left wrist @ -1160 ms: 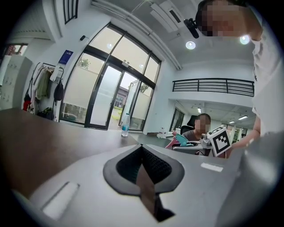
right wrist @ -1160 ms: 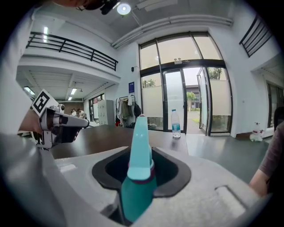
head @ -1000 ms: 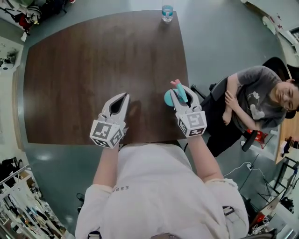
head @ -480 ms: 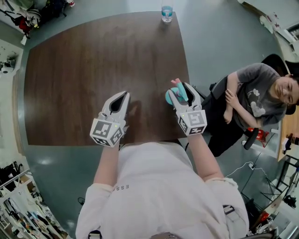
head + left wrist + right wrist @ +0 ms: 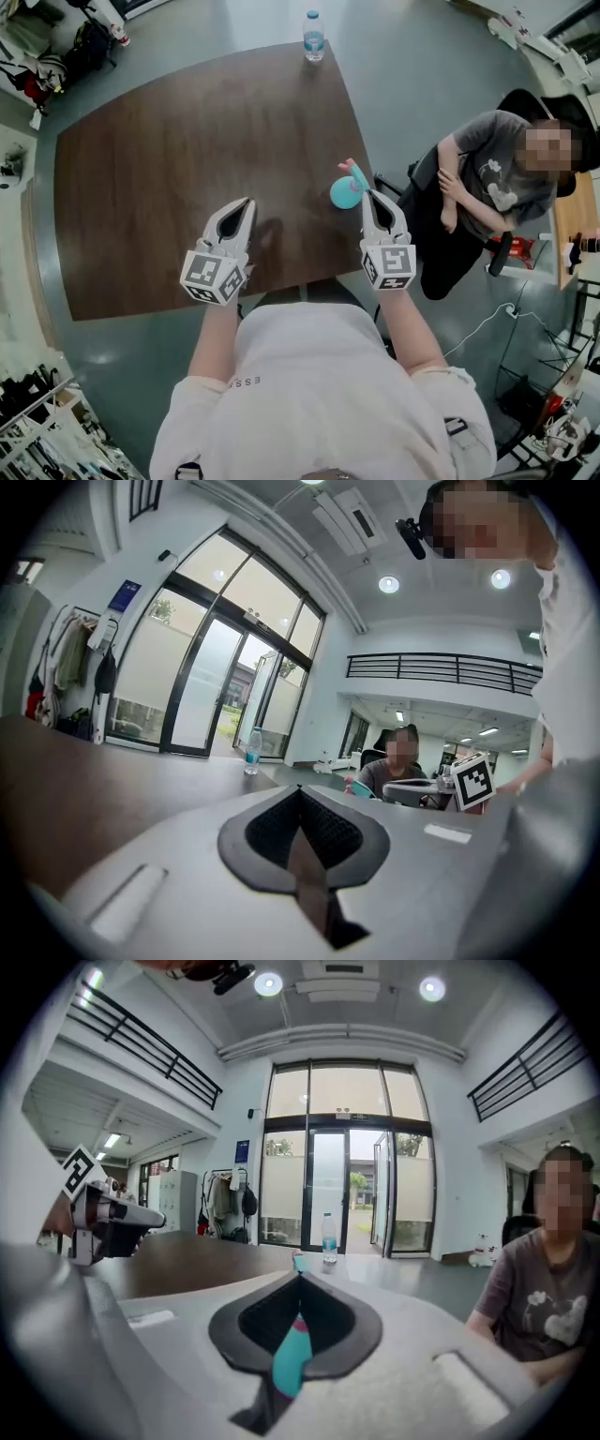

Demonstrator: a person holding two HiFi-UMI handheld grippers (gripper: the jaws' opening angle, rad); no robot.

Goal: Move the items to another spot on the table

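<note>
A teal round item with a pink tip [image 5: 346,191] lies on the brown table [image 5: 169,169] near its right edge. My right gripper [image 5: 375,196] is shut, its tips just right of and behind the item. In the right gripper view a strip of the teal item [image 5: 292,1358] shows through the slit between the closed jaws, and I cannot tell whether they touch it. My left gripper [image 5: 246,202] is shut with nothing in it, hovering over the table's near part. A water bottle [image 5: 313,36] stands at the far edge.
A person sits on a chair [image 5: 483,178] close to the table's right edge, beside my right gripper. The bottle [image 5: 329,1237] is far ahead of the right gripper. Cluttered racks line the floor at the left [image 5: 28,66].
The right gripper's jaws were open around the teal item; now they are shut and drawn back a little, with the item on the table ahead of them. The left gripper has kept its place.
</note>
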